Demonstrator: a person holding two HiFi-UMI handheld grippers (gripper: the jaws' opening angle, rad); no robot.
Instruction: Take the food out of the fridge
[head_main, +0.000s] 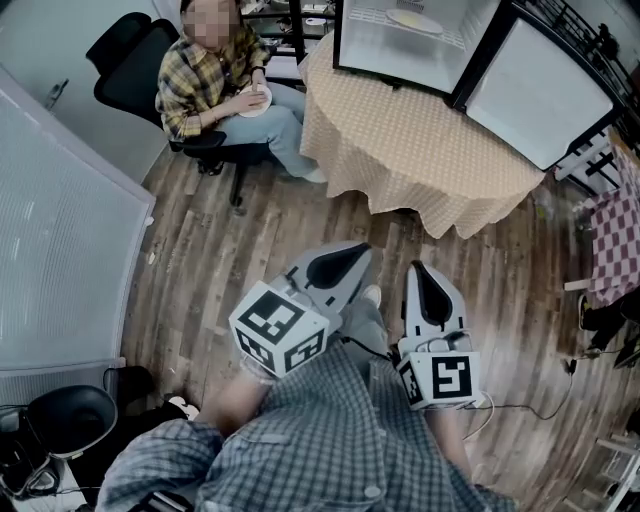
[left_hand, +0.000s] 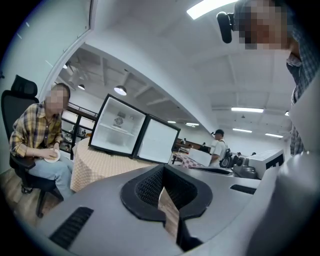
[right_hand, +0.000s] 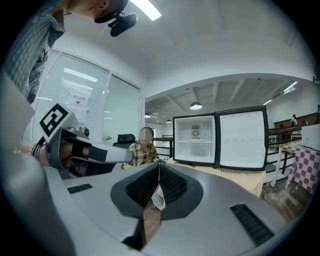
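Left claw (head_main: 358, 254) (left_hand: 163, 168): the 2 black ribbed pads are pressed together, with nothing between them. Right claw (head_main: 419, 268) (right_hand: 159, 164): also closed tip to tip and empty. Both claws are held side by side, close together, over the wood-plank floor (head_main: 200, 260), pointing toward the round bench draped in a beige checked cloth (head_main: 430, 150) (left_hand: 95, 162) (right_hand: 235, 175). Neither claw reaches the bench.

On the bench stands the small black-framed fridge with white interior (head_main: 400, 50) (left_hand: 117, 127) (right_hand: 195, 135). Its white door (head_main: 540, 90) (left_hand: 156, 141) (right_hand: 242, 137) is swung fully open. A pale round flat item (head_main: 413, 20) lies inside on the shelf; it cannot be identified further. It is well apart from both claws.

Left of the bench, a seated person in a yellow plaid shirt (head_main: 205, 75) (left_hand: 35, 132) (right_hand: 142, 152) occupies a black office chair (head_main: 125, 60).
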